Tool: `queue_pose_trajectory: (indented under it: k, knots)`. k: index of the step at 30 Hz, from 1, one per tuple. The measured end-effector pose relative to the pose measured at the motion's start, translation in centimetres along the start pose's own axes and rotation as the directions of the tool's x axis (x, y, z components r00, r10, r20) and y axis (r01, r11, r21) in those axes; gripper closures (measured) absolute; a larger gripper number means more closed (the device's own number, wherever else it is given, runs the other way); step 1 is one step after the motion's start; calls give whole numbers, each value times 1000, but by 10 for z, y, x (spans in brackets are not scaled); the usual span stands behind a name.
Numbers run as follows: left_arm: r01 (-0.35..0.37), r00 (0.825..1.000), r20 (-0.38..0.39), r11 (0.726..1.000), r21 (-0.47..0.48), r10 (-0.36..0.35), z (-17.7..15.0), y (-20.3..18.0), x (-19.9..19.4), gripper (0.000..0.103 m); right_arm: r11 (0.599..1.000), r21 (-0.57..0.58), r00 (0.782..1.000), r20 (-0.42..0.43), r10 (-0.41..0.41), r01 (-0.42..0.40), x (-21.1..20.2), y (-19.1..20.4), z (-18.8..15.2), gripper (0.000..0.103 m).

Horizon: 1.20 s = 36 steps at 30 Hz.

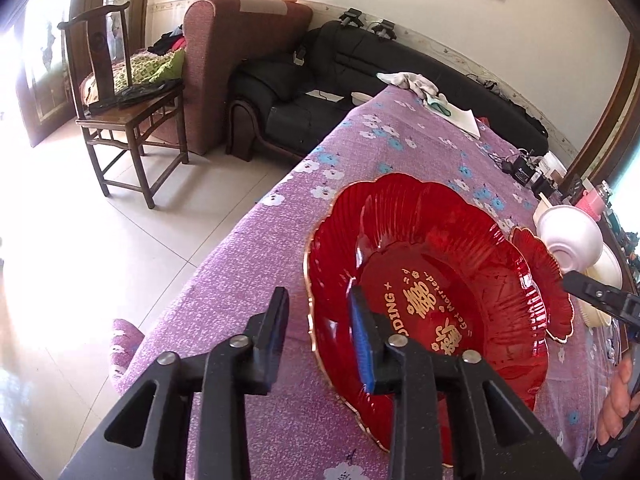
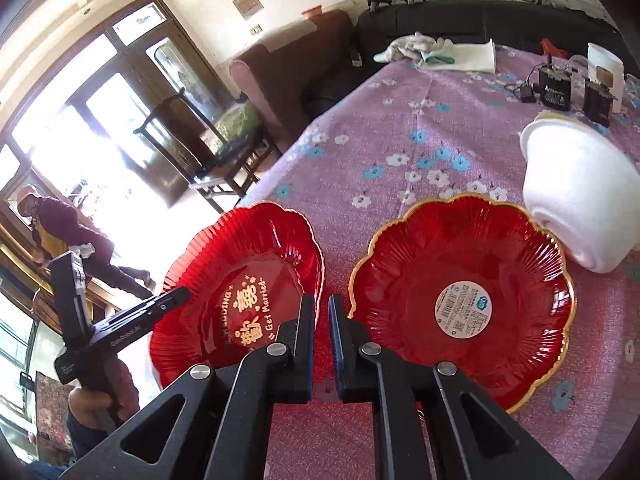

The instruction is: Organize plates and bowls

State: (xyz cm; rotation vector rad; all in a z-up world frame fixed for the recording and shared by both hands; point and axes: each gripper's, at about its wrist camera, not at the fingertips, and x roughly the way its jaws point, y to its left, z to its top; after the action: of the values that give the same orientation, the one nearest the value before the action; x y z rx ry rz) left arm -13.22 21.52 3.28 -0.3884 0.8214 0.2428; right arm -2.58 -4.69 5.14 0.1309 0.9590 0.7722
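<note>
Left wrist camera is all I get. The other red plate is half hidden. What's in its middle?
Observer: A round white sticker sits in the middle of the second red plate.
Operator: Do the two plates touch?
Observer: No, purple cloth shows between it and the lettered plate.
Operator: Is the right tool holding something?
Observer: No, the right tool is shut, with nothing in it.

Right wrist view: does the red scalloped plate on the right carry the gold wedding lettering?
No, that gold-rimmed red scalloped plate shows only a round white sticker; the gold lettering is on the left red plate.
</note>
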Motion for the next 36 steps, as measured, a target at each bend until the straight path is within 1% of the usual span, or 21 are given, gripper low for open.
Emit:
queue_pose_trajectory:
  k: [4, 8, 10, 17, 19, 21, 24, 28, 30, 32, 33, 34, 36]
  knots:
    - [-15, 1000, 23, 1000, -14, 16, 0, 6, -10, 69, 999, -3, 998, 60, 37, -37, -21, 2, -3, 93]
    - [-20, 998, 59, 1000, -16, 21, 2, 7, -24, 68, 997, 20, 994, 83, 73, -75, -32, -3, -7, 93]
    - [-18, 997, 74, 1000, -10, 19, 3, 5, -30, 67, 996, 32, 993, 89, 75, -78, -36, -6, -10, 91]
    - [11, 994, 109, 999, 34, -14, 4, -15, -48, 65, 989, 73, 985, 124, 116, -126, -48, -13, -21, 91]
    - [18, 993, 113, 999, 48, -23, 4, -22, -51, 65, 984, 80, 981, 126, 147, -158, -50, -14, -25, 91]
    - [24, 993, 118, 998, 63, -31, 5, -29, -54, 65, 981, 97, 978, 138, 153, -168, -53, -16, -29, 91]
    - [38, 991, 122, 995, 88, -48, 5, -40, -59, 64, 971, 114, 970, 150, 193, -211, -57, -19, -32, 91]
    - [49, 991, 122, 992, 120, -63, 3, -54, -63, 63, 969, 130, 970, 155, 189, -210, -64, -22, -35, 90]
    - [56, 991, 117, 989, 133, -72, 3, -62, -64, 62, 968, 146, 970, 163, 179, -203, -68, -27, -37, 81]
    - [62, 991, 110, 986, 155, -79, 2, -72, -64, 61, 969, 163, 971, 178, 157, -187, -73, -34, -39, 51]
    - [64, 991, 109, 984, 164, -83, 1, -75, -64, 60, 970, 166, 971, 190, 147, -180, -76, -36, -40, 46]
    - [67, 991, 106, 982, 178, -87, 1, -81, -64, 59, 971, 166, 971, 195, 142, -175, -78, -38, -40, 43]
    - [75, 990, 100, 978, 197, -96, -1, -89, -63, 58, 974, 168, 972, 205, 119, -154, -84, -41, -40, 43]
